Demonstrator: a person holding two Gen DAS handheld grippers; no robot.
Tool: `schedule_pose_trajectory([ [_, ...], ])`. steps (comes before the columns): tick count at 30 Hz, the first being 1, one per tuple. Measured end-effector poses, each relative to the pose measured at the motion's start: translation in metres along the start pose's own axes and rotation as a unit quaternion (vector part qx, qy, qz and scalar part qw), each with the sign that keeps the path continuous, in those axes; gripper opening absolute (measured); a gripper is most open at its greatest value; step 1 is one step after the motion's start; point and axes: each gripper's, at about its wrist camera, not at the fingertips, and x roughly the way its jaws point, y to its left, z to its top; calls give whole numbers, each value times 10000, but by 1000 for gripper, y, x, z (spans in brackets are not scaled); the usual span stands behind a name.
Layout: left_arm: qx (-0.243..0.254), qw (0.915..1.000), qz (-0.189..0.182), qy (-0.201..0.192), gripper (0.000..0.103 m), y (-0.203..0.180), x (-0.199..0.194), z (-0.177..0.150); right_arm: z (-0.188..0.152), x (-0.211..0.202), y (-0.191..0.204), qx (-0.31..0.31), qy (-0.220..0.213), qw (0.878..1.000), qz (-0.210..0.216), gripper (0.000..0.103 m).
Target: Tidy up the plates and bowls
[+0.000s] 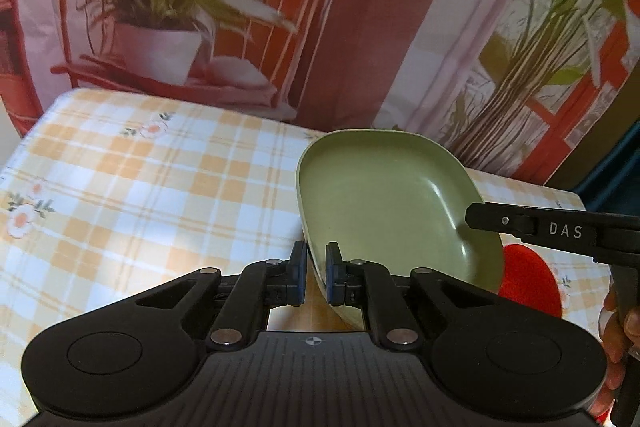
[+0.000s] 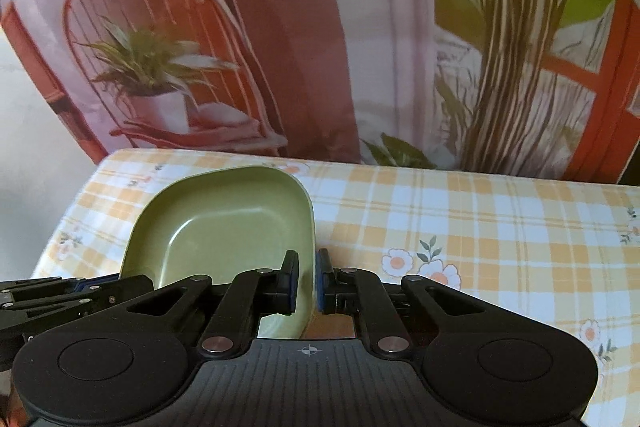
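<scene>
A green dish [image 1: 384, 203] is lifted, tilted, above a worktop [image 1: 132, 187] covered in a yellow checked floral cloth. The left hand-held gripper [image 1: 316, 277] clamps its left rim; the right hand-held gripper [image 2: 306, 285] clamps its right rim. A red plate [image 1: 528, 279] lies beneath.

left gripper [image 1: 316, 275] and right gripper [image 2: 307, 283] both clamped, seemingly level.
</scene>
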Motion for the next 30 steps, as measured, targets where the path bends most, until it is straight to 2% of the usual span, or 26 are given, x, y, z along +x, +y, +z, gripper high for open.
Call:
schedule_pose_trajectory([
  [9, 156, 9996, 94, -221, 11, -9, -51, -12, -21, -53, 19, -36, -187, 9998, 67, 8],
  [17, 330, 9990, 135, -256, 11, -16, -80, -38, -50, -85, 30, -48, -270, 9996, 66, 9],
  [30, 384, 9992, 128, 35, 11, -3, -76, -81, -105, -68, 32, -31, 179, 9998, 0, 9],
])
